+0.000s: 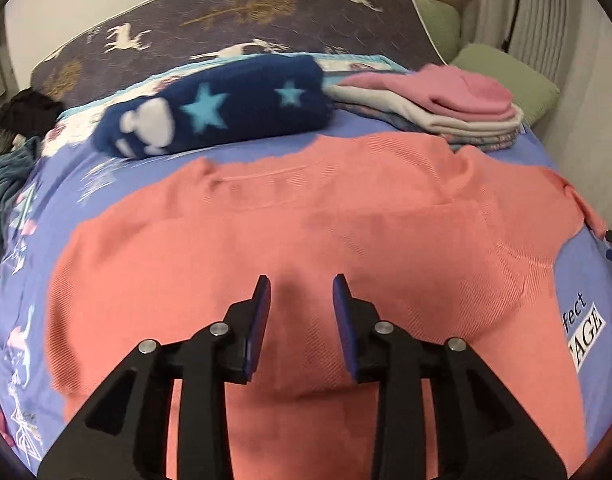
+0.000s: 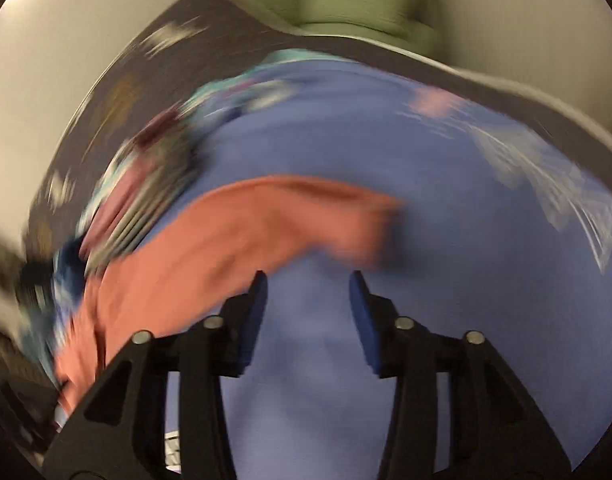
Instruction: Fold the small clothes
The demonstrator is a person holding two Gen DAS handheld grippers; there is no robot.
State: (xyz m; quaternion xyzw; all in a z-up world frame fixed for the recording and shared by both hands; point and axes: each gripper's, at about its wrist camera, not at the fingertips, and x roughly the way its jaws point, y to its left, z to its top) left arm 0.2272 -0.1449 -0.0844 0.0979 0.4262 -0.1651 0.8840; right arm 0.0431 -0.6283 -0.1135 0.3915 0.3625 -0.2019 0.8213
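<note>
Looking down the left wrist cam, I've got the coral sweater (image 1: 306, 220) spread flat across the purple printed bedsheet (image 1: 117, 184), neckline toward the far side of the bed and one sleeve running off toward the right edge. The left gripper (image 1: 301, 286) hangs over the lower middle of the sweater with its blue-padded fingers (image 1: 261, 312) set apart and nothing between them; I can't tell whether the tips are touching the knit or just above it. Behind the sweater there's a navy fleece roll with light blue stars (image 1: 213, 112), and just to its right a stack of folded clothes (image 1: 446, 112) with a pink piece on top. Further back the dark deer-print blanket (image 1: 245, 16) covers the rest of the mattress, green pillows (image 1: 506, 76) sit at the far right, and some dark clothes (image 1: 17, 120) are piled at the left edge. The right wrist cam is really smeared, so take this loosely: the right gripper (image 2: 308, 280) is also spread wide and empty, over bare purple sheet, and the sweater's sleeve (image 2: 265, 224) lies just ahead and to the left of its fingers.
</note>
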